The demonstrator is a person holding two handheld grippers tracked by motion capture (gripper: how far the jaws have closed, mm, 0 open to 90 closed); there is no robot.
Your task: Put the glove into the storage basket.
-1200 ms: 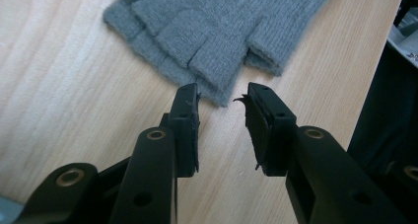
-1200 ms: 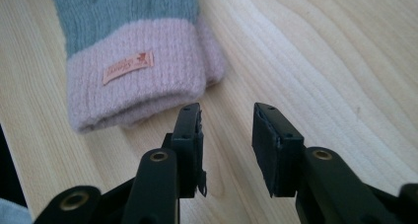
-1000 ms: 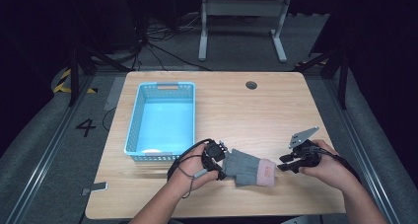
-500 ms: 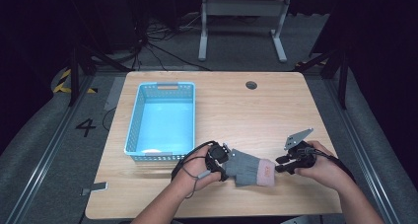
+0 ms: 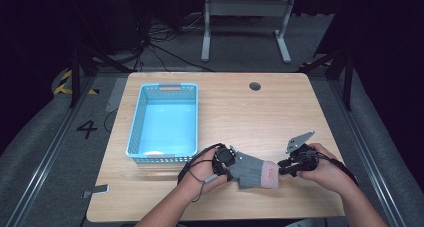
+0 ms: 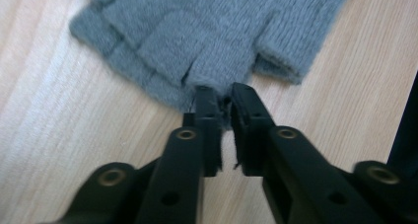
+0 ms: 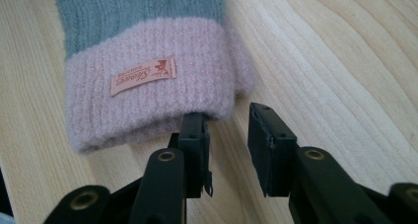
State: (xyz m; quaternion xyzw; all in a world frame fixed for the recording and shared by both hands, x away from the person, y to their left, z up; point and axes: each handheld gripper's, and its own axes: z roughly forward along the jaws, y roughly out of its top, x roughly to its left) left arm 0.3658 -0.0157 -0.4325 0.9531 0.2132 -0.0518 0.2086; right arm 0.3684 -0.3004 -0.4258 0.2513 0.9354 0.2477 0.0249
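A grey knitted glove (image 5: 253, 170) with a pink cuff (image 7: 148, 105) lies flat on the wooden table (image 5: 240, 112), near its front edge, to the right of a blue plastic basket (image 5: 165, 122). The left gripper (image 6: 222, 98) is clenched on the glove's finger end, its 2 jaws pinching a bit of grey knit. The right gripper (image 7: 229, 120) sits at the cuff end with its jaws parted; 1 jaw touches the cuff's edge, beside a small pink label (image 7: 143, 76).
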